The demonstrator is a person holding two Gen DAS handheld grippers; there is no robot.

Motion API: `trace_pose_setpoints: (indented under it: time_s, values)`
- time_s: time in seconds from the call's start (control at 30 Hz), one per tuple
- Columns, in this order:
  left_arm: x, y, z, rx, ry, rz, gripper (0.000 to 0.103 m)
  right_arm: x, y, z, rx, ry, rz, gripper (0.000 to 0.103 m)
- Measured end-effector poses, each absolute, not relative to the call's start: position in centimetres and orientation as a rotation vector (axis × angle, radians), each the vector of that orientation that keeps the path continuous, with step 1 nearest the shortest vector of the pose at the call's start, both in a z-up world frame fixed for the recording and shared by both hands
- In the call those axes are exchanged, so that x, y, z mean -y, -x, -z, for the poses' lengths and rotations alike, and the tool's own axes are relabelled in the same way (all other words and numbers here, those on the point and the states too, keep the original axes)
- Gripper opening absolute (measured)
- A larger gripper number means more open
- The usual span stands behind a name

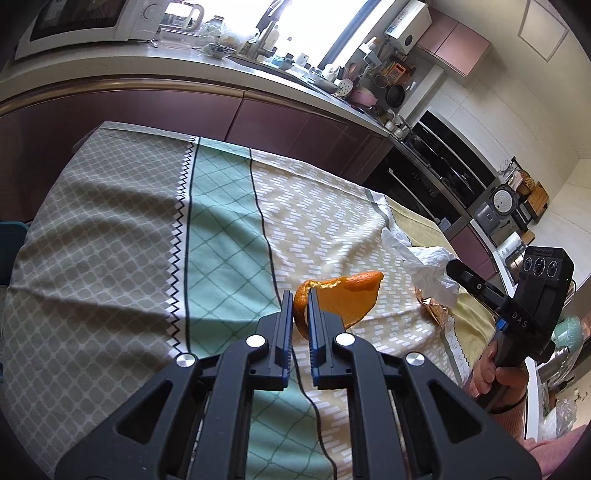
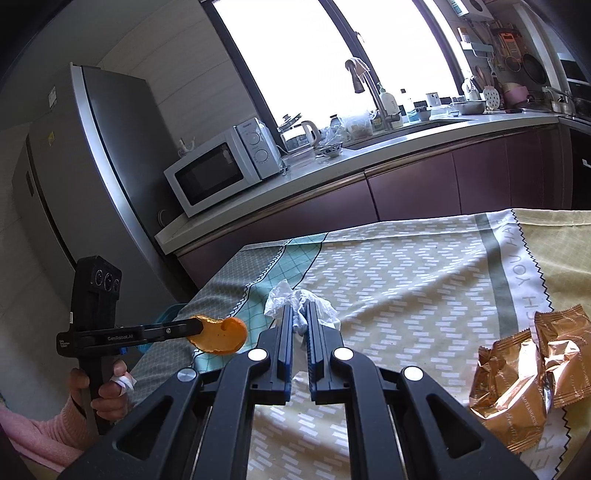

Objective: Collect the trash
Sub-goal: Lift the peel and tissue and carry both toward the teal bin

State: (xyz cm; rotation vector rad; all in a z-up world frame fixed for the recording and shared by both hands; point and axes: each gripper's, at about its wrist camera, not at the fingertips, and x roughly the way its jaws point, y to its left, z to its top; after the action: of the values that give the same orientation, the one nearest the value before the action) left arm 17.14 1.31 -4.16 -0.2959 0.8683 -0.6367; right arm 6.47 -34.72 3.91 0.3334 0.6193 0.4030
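Partly hidden, orange peel (image 1: 347, 299) pinched in left jaws, crumpled tissue (image 2: 299, 306) in right.

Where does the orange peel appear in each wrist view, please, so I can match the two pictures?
Left wrist view: orange peel at centre, clamped in the left gripper.
Right wrist view: lower left, at that gripper's tip.
Shared landmark: the microwave on the counter.

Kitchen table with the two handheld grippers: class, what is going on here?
A person is clearing trash. The left gripper is shut on a piece of orange peel, lifted off the patterned tablecloth. The right gripper is shut on a crumpled white tissue. Copper-coloured snack wrappers lie uncollected on the cloth.
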Motion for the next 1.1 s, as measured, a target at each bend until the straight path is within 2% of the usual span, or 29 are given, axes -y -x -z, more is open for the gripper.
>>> trace_pose_setpoints:
  time_s: [1.1]
  values:
    - [-17.3, -12.9, 2.4, -0.780, 0.374, 0.367, 0.008, 21.8, -10.1, -4.8, -0.662, -0.265, -0.682, 0.006]
